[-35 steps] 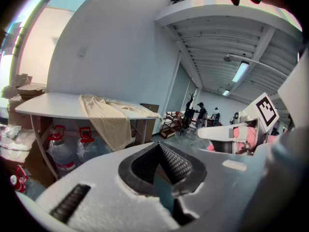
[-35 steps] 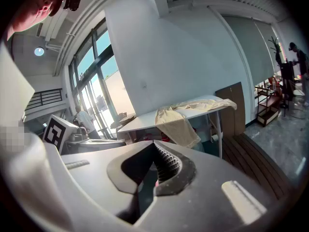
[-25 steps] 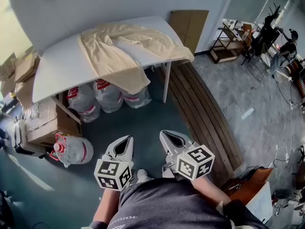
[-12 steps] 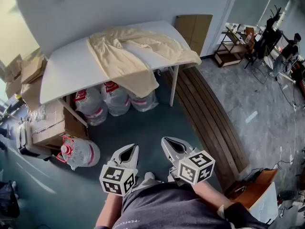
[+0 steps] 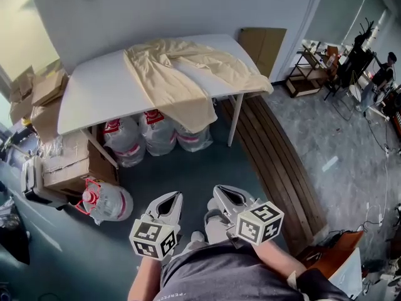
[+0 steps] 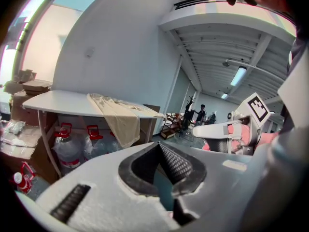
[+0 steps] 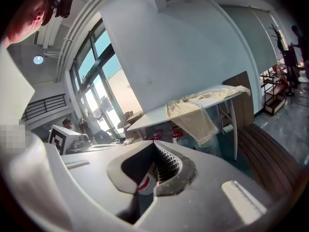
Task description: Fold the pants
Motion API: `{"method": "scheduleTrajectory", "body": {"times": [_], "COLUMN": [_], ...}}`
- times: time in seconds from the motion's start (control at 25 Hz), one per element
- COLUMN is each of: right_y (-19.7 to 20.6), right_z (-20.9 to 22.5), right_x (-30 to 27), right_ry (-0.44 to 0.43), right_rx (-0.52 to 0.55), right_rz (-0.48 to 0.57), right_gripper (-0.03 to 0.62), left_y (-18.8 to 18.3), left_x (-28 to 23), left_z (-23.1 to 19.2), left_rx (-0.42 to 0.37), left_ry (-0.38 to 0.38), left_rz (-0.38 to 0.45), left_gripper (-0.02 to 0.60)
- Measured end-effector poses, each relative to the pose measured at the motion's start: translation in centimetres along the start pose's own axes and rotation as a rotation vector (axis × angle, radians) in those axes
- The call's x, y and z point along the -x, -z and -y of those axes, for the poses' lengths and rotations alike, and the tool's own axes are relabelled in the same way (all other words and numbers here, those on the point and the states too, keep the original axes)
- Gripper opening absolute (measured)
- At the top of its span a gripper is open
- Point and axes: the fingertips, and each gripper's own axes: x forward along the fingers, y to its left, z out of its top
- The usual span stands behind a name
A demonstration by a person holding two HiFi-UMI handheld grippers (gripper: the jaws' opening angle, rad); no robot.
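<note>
Cream pants point(image 5: 188, 74) lie spread on a white table point(image 5: 100, 96), with one leg hanging over its front edge. They also show in the left gripper view point(image 6: 118, 117) and the right gripper view point(image 7: 193, 117). My left gripper point(image 5: 174, 196) and right gripper point(image 5: 219, 190) are held side by side close to my body, well short of the table. Both point toward it. Each is shut with nothing between its jaws, as seen on the left gripper point(image 6: 160, 148) and the right gripper point(image 7: 154, 146).
Large water bottles point(image 5: 156, 133) stand under the table and another point(image 5: 103, 200) lies on the floor at left. Cardboard boxes point(image 5: 62, 165) are stacked at left. Wooden planks point(image 5: 276, 162) run along the floor at right. A person point(image 5: 385, 68) stands far right.
The table and pants have slid lower and slightly nearer in the head view. Both grippers have come a little toward the table, still shut and side by side.
</note>
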Motion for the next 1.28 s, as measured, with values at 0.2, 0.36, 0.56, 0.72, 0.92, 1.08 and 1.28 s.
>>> {"method": "scheduleTrajectory", "body": {"times": [0.2, 0.36, 0.56, 0.72, 0.92, 1.08, 1.28], "right_y": [-0.3, -2.1, -5.4, -7.4, -9.9, -10.6, -10.8], "right_z": [0.1, 1.4, 4.5, 7.3, 10.6, 12.8, 13.7], "right_x": [-3.8, -7.4, -10.6, -12.3, -14.1, -15.3, -17.1], "right_ry": [-0.071, -0.101, -0.103, -0.091, -0.086, -0.078, -0.086], "right_rx": [0.019, 0.015, 0.021, 0.022, 0.045, 0.037, 0.041], "right_rz": [-0.041, -0.061, -0.076, -0.081, -0.065, -0.066, -0.09], "right_gripper": [-0.002, -0.002, -0.002, -0.002, -0.002, -0.002, -0.002], "left_y": [-0.6, -1.7, -4.8, -6.9, -9.1, -9.7, -9.6], "left_x": [-0.4, -1.7, -5.9, -9.4, -13.6, -15.7, -16.6], "left_z": [-2.7, -5.2, -7.8, -8.6, -10.3, -11.3, -12.6], "left_rx": [0.074, 0.048, 0.028, -0.002, -0.015, -0.032, -0.026], "left_ry": [-0.034, -0.081, -0.095, -0.082, -0.078, -0.09, -0.107], "left_rz": [0.023, 0.001, -0.015, -0.017, -0.008, -0.021, -0.052], "left_gripper": [-0.005, 0.0, 0.0, 0.0, 0.0, 0.0, 0.0]}}
